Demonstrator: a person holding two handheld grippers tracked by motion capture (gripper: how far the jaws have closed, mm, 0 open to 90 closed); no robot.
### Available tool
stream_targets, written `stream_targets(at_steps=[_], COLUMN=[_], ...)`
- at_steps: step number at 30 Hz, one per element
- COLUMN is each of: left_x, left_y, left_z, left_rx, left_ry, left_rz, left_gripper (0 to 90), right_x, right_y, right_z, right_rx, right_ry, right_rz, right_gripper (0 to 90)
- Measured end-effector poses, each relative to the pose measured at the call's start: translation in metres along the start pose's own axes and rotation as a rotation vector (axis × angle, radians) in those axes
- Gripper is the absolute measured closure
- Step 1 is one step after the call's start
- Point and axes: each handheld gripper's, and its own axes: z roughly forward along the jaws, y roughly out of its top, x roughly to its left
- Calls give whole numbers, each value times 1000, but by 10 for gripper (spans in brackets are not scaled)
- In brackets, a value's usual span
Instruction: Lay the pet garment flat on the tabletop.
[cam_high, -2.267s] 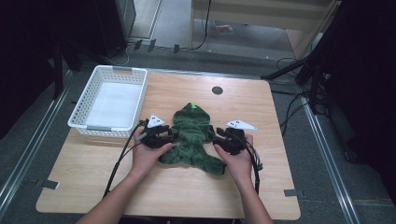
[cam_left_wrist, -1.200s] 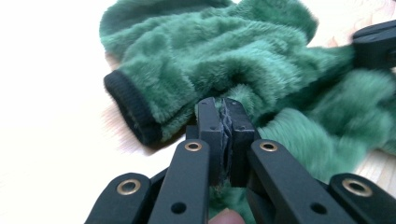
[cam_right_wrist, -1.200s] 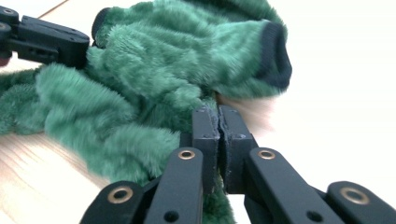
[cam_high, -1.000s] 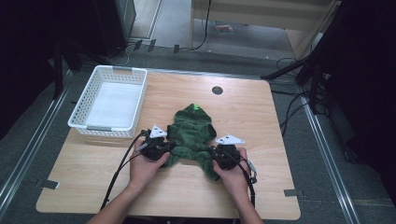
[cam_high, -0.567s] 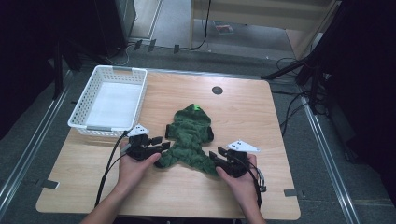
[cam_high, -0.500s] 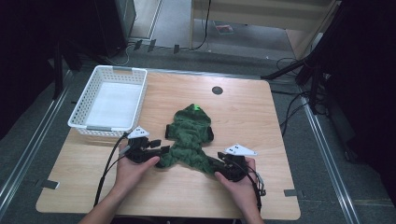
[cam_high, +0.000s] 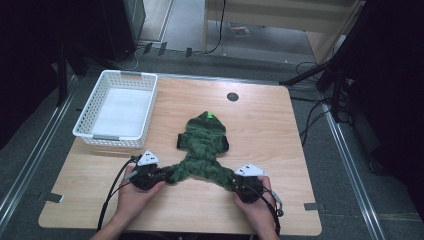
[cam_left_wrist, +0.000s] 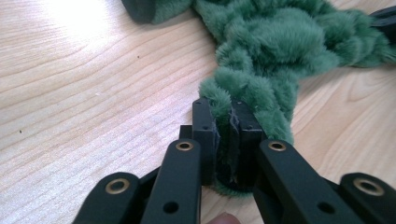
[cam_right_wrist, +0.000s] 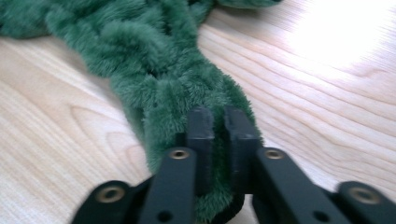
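A fuzzy green garment (cam_high: 204, 145) lies spread on the wooden table (cam_high: 270, 125), its hood pointing to the far side. Two lower ends stretch out toward the front corners. My left gripper (cam_high: 165, 175) is shut on the left end of the green garment (cam_left_wrist: 243, 88), its jaws pinching the fleece. My right gripper (cam_high: 234, 181) is shut on the right end of the green garment (cam_right_wrist: 177, 84). Both grippers rest low at the table's front, each held by a hand.
A white plastic basket (cam_high: 119, 110) stands at the table's back left with nothing in it. A round black grommet (cam_high: 232, 96) sits in the tabletop behind the garment. Cables trail from both grippers toward the front edge.
Both grippers have moved apart and toward the front edge, pulling the garment's two lower ends outward. The bunched fleece has been stretched into a wide spread shape.
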Motion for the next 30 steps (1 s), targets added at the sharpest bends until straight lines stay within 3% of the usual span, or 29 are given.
stream_targets(at_steps=[4, 6, 9, 11, 13, 15, 17, 20, 23, 25, 30], left_x=[22, 28, 27, 24, 18, 16, 15, 16, 12, 6, -14], left_y=[4, 4, 0, 0, 2, 4, 7, 13, 19, 20, 17], left_z=[-17, -22, -15, -10, -10, -12, -14, -19, -17, -8, 2], left_rx=[-31, -21, 41, 82, 90, 75, 50, -3, -27, -1, 74], left_ry=[-70, -52, -41, -89, -123, -161, -179, -228, -205, -173, -109], left_rz=[-99, -90, -46, -33, 1, 11, -4, -45, -66, -69, 21], left_gripper=[841, 845, 846, 844, 826, 741, 593, 529, 504, 486, 476], right_x=[-15, -23, -28, -29, -28, -25, -21, -15, -9, -5, 10], right_y=[5, 5, 0, -3, -4, -3, -1, 5, 13, 18, 19], right_z=[-12, -18, -18, -14, -13, -17, -20, -25, -28, -20, 10], right_rx=[-36, -48, -17, 25, 31, -14, -56, -119, -173, -173, -99], right_ry=[-72, -76, -66, -33, 41, 125, 152, 197, 221, 176, 130], right_rz=[42, 66, 66, 71, 86, 97, 65, 44, 52, 56, 36], right_gripper=[875, 878, 878, 872, 832, 677, 525, 475, 475, 477, 491])
